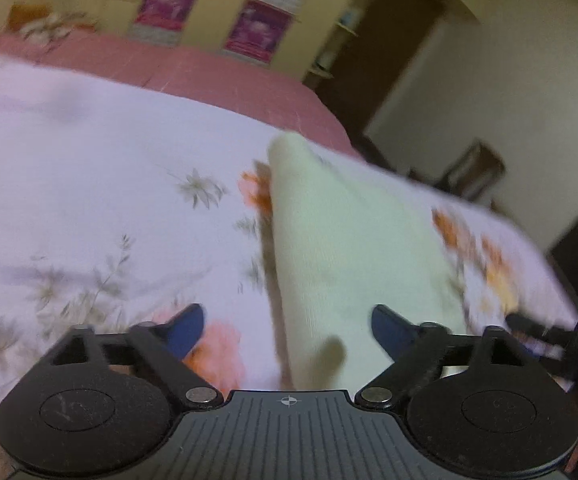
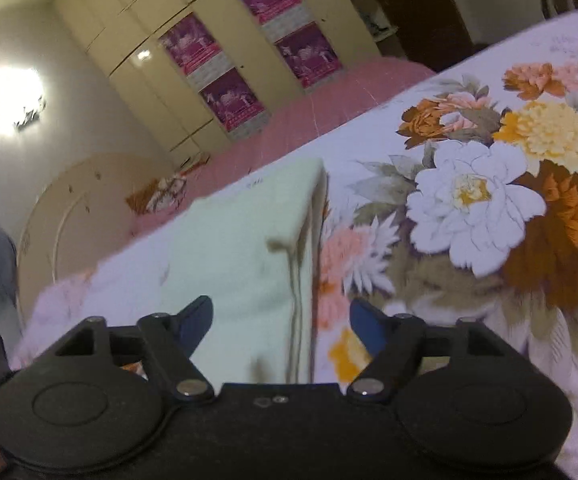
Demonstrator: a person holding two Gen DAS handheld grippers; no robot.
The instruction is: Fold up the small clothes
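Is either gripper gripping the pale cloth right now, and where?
Neither. Left gripper and right gripper are both open, jaws spread over the pale green cloth lying on the floral bedsheet.

The pale green garment (image 2: 245, 236) is soft knitted cloth, matt, with a fine ribbed weave (clearest in the left wrist view (image 1: 349, 248)). The floral bedsheet (image 2: 489, 208) is smooth printed cloth, and the pink cover (image 1: 209, 76) beyond it looks quilted. The left gripper (image 1: 287, 326) and right gripper (image 2: 281, 320) are matt black plastic with a faintly grainy finish, shiny metal pivot pins and blue pads. The cream wardrobe (image 2: 161, 12) doors are glossy.
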